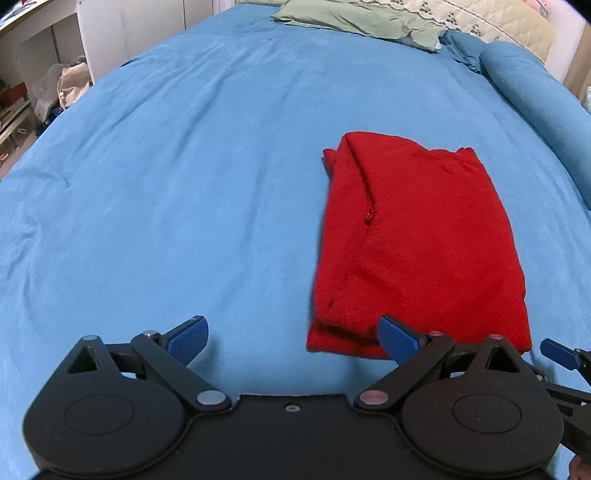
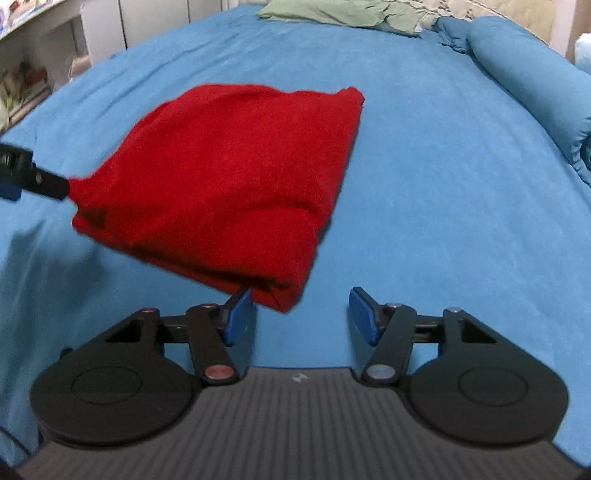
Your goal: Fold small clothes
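Right wrist view: folded red knit garment [image 2: 229, 184] blurred, near corner hides behind right gripper [image 2: 301, 317]'s pad; both grippers wide, left gripper [image 1: 291, 338] empty.

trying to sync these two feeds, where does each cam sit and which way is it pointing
Left wrist: sits on the left gripper, facing up the blue bed toward the pillows; its open fingers show, the red folded garment ahead-right, the right gripper's tip at the right edge.
Right wrist: sits on the right gripper, facing the same way; its open fingers show, the garment ahead-left, the left gripper at the left edge.
Shared: garment, bed, green pillow.
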### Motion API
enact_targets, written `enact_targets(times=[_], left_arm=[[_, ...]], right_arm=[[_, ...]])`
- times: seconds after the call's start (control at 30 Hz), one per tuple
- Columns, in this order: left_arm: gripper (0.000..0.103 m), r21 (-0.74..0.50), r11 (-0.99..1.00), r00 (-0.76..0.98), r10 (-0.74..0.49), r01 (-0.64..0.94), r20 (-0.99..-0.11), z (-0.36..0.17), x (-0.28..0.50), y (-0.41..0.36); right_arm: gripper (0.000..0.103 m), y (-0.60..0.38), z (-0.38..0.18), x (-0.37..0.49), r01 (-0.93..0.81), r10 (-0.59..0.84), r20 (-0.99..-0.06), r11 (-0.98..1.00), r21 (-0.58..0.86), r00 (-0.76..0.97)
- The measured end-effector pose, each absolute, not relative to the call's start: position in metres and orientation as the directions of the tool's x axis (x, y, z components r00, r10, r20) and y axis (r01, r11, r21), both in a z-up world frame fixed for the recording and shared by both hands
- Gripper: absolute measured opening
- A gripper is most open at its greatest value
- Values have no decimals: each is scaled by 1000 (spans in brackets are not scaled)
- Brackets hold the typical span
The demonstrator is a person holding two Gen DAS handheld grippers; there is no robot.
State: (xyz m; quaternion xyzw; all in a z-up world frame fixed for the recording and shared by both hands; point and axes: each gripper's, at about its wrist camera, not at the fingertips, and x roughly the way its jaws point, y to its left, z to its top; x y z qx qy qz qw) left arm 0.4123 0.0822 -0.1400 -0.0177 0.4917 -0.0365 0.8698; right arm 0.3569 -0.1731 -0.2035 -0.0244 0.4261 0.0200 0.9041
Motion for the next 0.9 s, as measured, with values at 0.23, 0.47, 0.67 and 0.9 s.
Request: enact_targets(times=[0.23,0.47,0.67,0.9], left_arm=[[100,-63,997,512,-82,54,-855,-141,416,75],[100,-21,996,500,-63,90,-864,-156,427,61],[100,1,996,495,-43,88,-868,-167,431,59],[100,48,996,458,7,76,-889,-187,442,54]], right_arm=[[23,-183,-203,364,-10,0,-760,1000,-8,650],[15,-198,-211,352,57,-72,-791,997,-48,607],[46,-206,-185,342,-4,54,-735,998,70,676],[61,-185,-196,373,-45,91,-733,996,82,674]])
